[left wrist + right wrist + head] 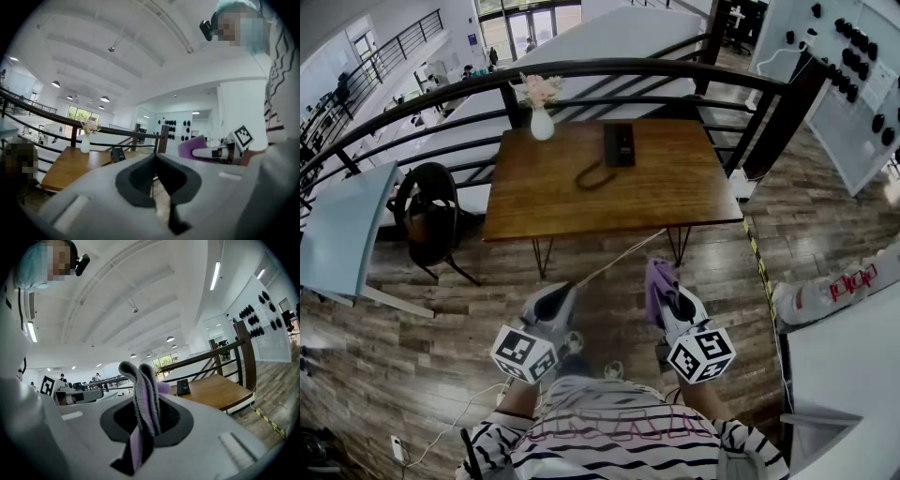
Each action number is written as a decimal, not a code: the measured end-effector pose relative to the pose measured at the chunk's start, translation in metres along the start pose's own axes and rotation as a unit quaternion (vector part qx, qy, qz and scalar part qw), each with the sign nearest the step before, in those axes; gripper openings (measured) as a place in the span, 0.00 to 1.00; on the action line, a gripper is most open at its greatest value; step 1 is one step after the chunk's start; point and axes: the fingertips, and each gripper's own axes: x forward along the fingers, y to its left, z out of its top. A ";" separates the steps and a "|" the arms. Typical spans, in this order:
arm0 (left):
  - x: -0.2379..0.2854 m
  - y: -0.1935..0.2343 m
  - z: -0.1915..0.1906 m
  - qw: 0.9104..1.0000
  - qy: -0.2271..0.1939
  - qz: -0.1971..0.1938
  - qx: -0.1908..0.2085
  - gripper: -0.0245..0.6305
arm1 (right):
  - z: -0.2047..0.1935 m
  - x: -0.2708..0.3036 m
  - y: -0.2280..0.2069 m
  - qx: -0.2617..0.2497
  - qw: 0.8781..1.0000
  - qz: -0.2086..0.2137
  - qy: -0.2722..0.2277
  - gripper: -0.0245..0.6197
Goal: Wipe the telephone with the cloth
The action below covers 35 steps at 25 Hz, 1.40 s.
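Pinching a purple cloth (145, 399) in the right gripper (146, 425), clamped across a fold. Rising from that grip as a soft, ribbed grey-lilac loop, with a smoother lilac tail hanging below. Pressed together on nothing at the left gripper (154, 161), with only a thin slit of floor (394, 319) showing through. Held side by side, low and close to the body, over dark wood planks, well apart from the desk (675, 197) ahead.

Lying flat near the far edge of that desk: the telephone (619, 144), a slim black rectangular block. Far from both grippers, roughly straight ahead and between their two lines, a little left of the cloth. Pointing with its long axis away from the body, near end toward the grippers, far end toward the railing (628, 70). Trailing a dark cord (595, 175) from its near end, curled in a loose loop to the left on the desk top.

Rectangular top of warm brown wood with a smooth sheen, on thin black bent-rod legs. At its far left edge, a small white vase (542, 122) of rounded shape with pale pink flowers. Behind it, curved black metal rails. To the left, beside the desk, a black chair (431, 220) with a rounded back.
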 end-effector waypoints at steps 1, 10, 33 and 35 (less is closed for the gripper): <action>0.001 -0.002 -0.001 1.000 0.001 -0.001 0.000 0.04 | -0.001 -0.001 -0.001 0.004 1.000 0.002 -0.001 0.12; 0.018 -0.010 -0.008 1.000 0.003 -0.006 -0.001 0.04 | -0.003 -0.003 -0.021 0.019 1.000 -0.001 -0.009 0.12; 0.164 0.156 0.032 0.998 0.014 -0.066 -0.019 0.04 | 0.056 0.192 -0.090 0.030 0.998 -0.055 -0.024 0.12; 0.176 0.177 0.036 0.997 0.015 -0.073 -0.020 0.04 | 0.060 0.213 -0.094 0.030 0.997 -0.064 -0.026 0.12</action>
